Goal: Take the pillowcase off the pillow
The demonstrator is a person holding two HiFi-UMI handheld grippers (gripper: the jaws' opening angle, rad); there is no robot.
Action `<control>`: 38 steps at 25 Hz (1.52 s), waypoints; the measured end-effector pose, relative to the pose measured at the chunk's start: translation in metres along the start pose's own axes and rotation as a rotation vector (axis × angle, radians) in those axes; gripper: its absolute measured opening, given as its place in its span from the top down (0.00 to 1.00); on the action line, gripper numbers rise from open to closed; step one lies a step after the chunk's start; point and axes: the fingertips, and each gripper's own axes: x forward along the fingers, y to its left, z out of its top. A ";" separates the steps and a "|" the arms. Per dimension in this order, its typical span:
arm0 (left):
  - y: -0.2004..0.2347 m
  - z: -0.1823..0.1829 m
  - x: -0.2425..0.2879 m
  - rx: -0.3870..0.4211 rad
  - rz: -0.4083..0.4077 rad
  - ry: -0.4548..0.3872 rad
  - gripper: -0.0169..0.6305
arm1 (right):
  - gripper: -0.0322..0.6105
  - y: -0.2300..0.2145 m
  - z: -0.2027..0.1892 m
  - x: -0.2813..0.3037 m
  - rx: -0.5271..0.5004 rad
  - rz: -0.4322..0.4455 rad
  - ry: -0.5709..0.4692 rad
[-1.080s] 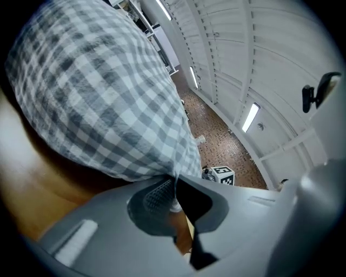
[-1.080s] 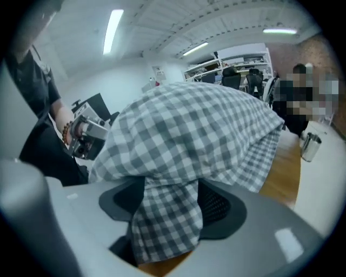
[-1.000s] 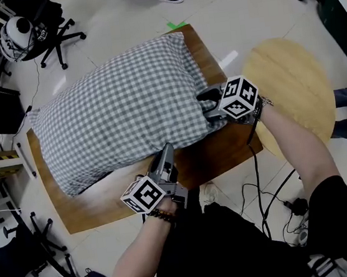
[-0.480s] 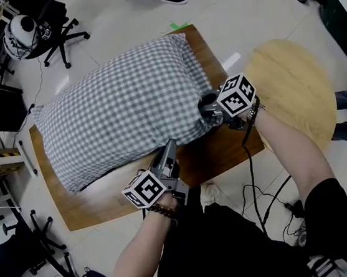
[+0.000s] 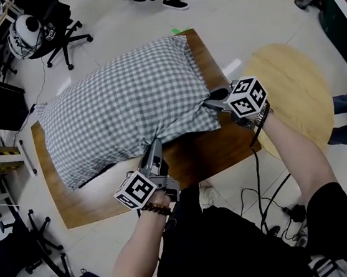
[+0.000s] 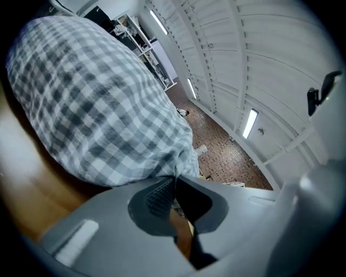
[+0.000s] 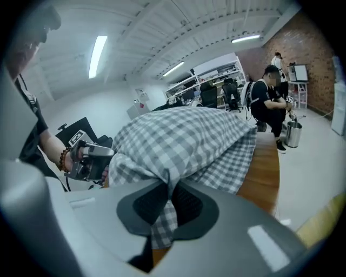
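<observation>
Just-closed right hand-held gripper (image 5: 212, 103) on pillowcase (image 5: 126, 109)

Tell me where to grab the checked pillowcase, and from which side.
Grip the pillowcase by the slack cloth along its near edge, coming in low from the person's side over the wooden table. There it thins to a flat flap beyond the bulge. The left tongs hold it there; the right tongs have just been closing on a fold.

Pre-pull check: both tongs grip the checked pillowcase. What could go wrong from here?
1. The right tongs have just closed on a thin pinch of the grey-and-white checked fabric pillowcase; it may slip.
2. The left tongs also hold only fabric, so pulling may drag it, still stuffed, off the brown wooden table.
</observation>
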 end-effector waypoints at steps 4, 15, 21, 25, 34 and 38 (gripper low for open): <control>-0.004 0.006 -0.012 0.014 0.002 -0.040 0.97 | 0.92 0.002 -0.007 -0.009 -0.026 -0.045 0.001; -0.017 0.014 -0.016 0.014 -0.016 -0.067 0.97 | 0.91 0.005 -0.002 -0.013 -0.030 -0.056 -0.005; -0.018 -0.002 -0.021 -0.115 0.042 -0.033 0.97 | 0.82 0.016 -0.005 -0.011 -0.004 -0.028 -0.018; -0.030 0.007 -0.014 -0.017 -0.043 -0.042 0.97 | 0.73 0.019 -0.032 -0.010 -0.010 -0.007 0.040; -0.023 0.001 -0.018 -0.103 0.029 -0.016 0.97 | 0.72 -0.011 -0.076 -0.008 0.017 -0.047 0.132; -0.033 0.009 -0.010 -0.003 -0.055 -0.016 0.97 | 0.66 -0.007 -0.069 0.007 0.021 -0.015 0.101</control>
